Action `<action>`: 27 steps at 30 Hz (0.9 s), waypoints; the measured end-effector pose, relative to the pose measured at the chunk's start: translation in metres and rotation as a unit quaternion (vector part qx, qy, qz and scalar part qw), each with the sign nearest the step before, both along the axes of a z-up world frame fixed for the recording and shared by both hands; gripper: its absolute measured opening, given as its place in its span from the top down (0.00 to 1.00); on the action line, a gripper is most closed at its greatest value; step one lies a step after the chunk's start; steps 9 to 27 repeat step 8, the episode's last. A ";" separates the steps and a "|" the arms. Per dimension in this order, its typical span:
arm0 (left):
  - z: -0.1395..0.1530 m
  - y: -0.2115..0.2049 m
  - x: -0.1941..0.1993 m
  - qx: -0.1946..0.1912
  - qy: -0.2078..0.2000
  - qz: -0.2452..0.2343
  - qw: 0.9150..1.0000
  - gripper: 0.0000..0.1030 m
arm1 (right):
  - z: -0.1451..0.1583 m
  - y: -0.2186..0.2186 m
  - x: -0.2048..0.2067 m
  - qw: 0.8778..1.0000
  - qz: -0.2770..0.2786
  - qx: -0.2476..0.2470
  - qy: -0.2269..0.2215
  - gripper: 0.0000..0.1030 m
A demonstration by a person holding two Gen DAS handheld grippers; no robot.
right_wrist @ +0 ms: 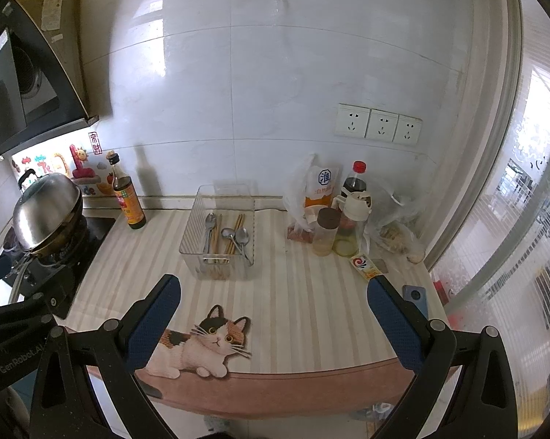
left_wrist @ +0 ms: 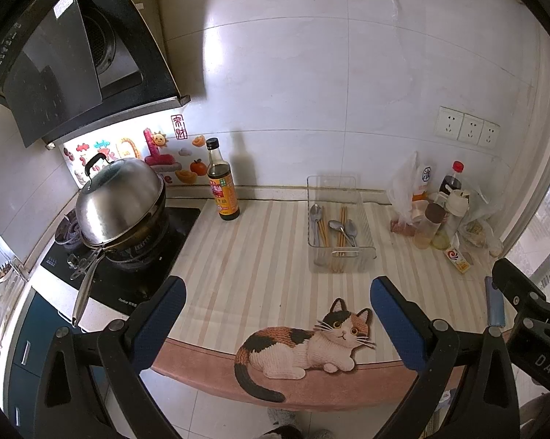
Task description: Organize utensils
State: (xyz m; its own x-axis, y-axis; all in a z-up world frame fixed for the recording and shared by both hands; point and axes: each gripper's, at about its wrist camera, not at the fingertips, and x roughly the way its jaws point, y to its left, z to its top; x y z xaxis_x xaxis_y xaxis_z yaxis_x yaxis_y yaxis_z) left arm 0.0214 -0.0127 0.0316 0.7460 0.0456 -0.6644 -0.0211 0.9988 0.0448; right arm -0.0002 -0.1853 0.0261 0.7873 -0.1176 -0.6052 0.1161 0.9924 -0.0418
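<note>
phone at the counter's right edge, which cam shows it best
The right wrist view. There the phone lies face down past the right gripper's finger, its camera lens visible. In the left wrist view the phone is only a narrow blue strip, squeezed by the fisheye edge and partly hidden behind the other gripper's body.

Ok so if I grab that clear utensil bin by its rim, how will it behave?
The bin looks like thin clear plastic, so probably light and a bit flexible at the rim. Its glossy walls may slip between the pads. The spoons and chopsticks lie loose inside, so they would likely slide and rattle if it tilts.
</note>
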 end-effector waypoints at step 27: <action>-0.002 0.003 0.002 -0.003 0.003 0.000 1.000 0.00 | -0.003 0.000 0.002 1.000 0.005 -0.002 0.003 0.00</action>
